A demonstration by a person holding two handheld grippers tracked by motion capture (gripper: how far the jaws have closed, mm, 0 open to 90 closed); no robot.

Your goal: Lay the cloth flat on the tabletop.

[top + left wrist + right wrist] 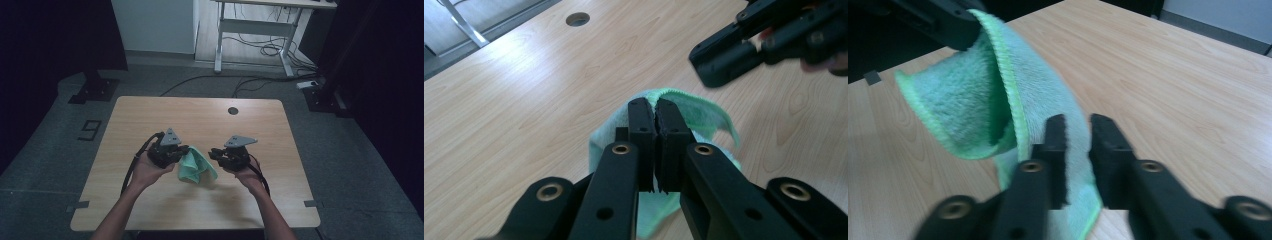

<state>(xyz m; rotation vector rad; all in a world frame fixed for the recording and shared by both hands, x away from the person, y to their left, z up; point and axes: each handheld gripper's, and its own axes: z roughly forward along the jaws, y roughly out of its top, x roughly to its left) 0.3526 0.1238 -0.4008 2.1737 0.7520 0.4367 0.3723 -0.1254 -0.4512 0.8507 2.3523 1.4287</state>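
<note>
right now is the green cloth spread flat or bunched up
Bunched up: the green microfibre cloth hangs in folds from the shut left gripper, one corner trailing on the wooden table.

The one thing I can read is a mark on the floor [60, 150] off the left edge of the tabletop [150, 210]: a dark, angular figure [90, 130] that looks like a 9, though it could be another character seen from this side. I see no print, label or brand on the tabletop itself, none on the cloth [194, 166], and none on my jaws.
</note>
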